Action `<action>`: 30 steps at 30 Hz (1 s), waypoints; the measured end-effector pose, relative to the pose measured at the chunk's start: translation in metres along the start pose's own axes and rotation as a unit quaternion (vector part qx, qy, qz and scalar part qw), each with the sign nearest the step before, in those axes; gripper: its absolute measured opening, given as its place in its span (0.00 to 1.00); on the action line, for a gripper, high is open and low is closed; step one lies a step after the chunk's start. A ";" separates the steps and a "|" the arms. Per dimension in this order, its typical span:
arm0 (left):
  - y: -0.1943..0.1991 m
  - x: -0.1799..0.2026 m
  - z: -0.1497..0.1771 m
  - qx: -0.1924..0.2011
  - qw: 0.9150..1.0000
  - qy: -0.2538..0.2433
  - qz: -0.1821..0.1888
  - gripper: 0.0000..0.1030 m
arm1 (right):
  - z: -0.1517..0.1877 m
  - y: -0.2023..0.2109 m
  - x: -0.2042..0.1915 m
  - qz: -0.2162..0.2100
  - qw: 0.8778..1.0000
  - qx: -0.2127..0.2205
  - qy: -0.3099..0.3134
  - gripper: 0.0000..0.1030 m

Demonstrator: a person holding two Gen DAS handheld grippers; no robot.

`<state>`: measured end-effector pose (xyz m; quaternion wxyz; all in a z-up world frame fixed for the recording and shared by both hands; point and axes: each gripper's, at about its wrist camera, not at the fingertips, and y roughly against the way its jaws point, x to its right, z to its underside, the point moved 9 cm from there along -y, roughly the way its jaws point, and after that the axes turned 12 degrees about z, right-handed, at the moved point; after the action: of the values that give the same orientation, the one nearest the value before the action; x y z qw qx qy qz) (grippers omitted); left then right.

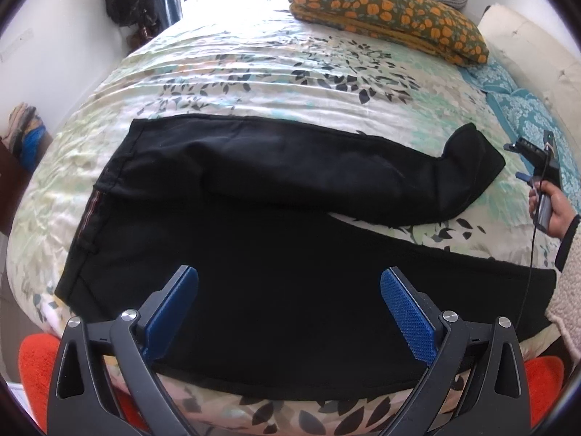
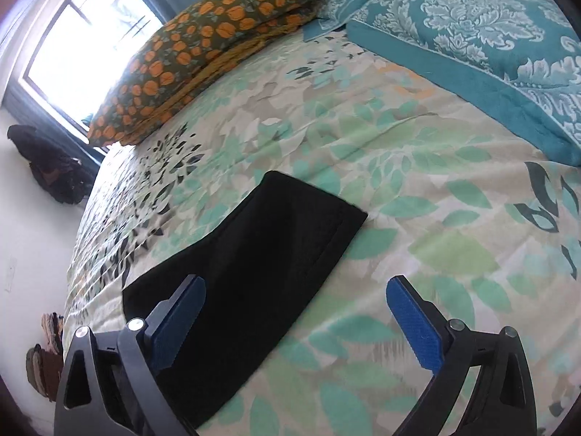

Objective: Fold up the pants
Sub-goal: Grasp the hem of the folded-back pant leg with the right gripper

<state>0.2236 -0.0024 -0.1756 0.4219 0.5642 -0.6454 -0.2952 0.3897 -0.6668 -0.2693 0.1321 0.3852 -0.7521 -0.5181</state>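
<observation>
The black pants (image 1: 276, 225) are laid flat on the bed (image 1: 254, 69), waistband toward the left edge, the near leg along the front edge, the far leg ending just short of the right tongs (image 1: 533, 170). Both the left tongs (image 1: 289, 312) and right tongs are spread, nothing pinched. Bare sheet is seen beyond the pants up to a folded quilt (image 1: 388, 11) and pillows (image 2: 472, 47)
</observation>
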 end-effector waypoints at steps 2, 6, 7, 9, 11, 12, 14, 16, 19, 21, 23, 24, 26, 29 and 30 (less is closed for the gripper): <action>-0.005 -0.005 0.000 -0.004 1.000 0.003 -0.007 0.98 | -0.012 -0.030 0.004 0.005 0.999 -0.025 -0.023 0.83; -0.018 -0.007 0.006 -0.024 1.000 0.013 -0.003 0.98 | -0.017 -0.036 0.000 0.033 0.999 -0.016 0.017 0.21; -0.020 -0.006 0.008 -0.029 0.999 0.015 0.000 0.98 | -0.020 -0.023 -0.002 0.027 0.999 0.007 0.028 0.17; -0.022 -0.003 0.011 -0.035 0.999 0.015 0.009 0.98 | -0.023 0.006 0.008 0.047 0.996 0.057 0.046 0.17; -0.021 0.004 0.012 -0.032 0.999 0.013 0.019 0.98 | -0.019 0.017 0.022 0.061 0.995 0.071 0.039 0.17; -0.020 0.007 0.013 -0.031 0.999 0.010 0.023 0.98 | -0.006 0.026 0.060 0.090 0.993 0.071 0.000 0.17; -0.018 0.013 0.018 -0.035 0.999 0.001 0.025 0.98 | 0.012 0.023 0.094 0.116 0.991 0.056 -0.039 0.17; -0.013 0.014 0.023 -0.036 0.999 -0.007 0.021 0.98 | 0.032 0.018 0.113 0.129 0.989 0.038 -0.066 0.18; -0.004 0.008 0.029 -0.035 0.999 -0.011 0.007 0.98 | 0.039 0.024 0.117 0.132 0.986 0.049 -0.086 0.19; -0.001 -0.002 0.032 -0.032 0.999 -0.010 -0.007 0.98 | 0.039 0.027 0.118 0.135 0.986 0.042 -0.092 0.29; 0.000 -0.015 0.033 -0.030 0.999 -0.007 -0.025 0.98 | 0.039 0.039 0.120 0.142 0.985 0.040 -0.093 0.71; 0.000 -0.021 0.034 -0.026 0.999 -0.004 -0.031 0.98 | 0.039 0.051 0.121 0.149 0.983 0.052 -0.092 0.82; 0.001 -0.038 0.032 -0.013 0.999 0.003 -0.046 0.98 | 0.040 0.065 0.119 0.154 0.982 0.066 -0.087 0.90; -0.004 -0.063 0.032 -0.003 0.998 0.010 -0.069 0.98 | 0.064 0.097 0.100 0.148 0.987 0.060 -0.038 0.90; -0.007 -0.070 0.034 -0.005 0.997 0.012 -0.074 0.98 | 0.102 0.119 0.079 0.128 0.991 0.049 0.002 0.90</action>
<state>0.1980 0.0617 -0.2126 0.4091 0.6123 -0.5951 -0.3218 0.2236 -0.6343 -0.2233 0.1804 0.2928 -0.8192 -0.4589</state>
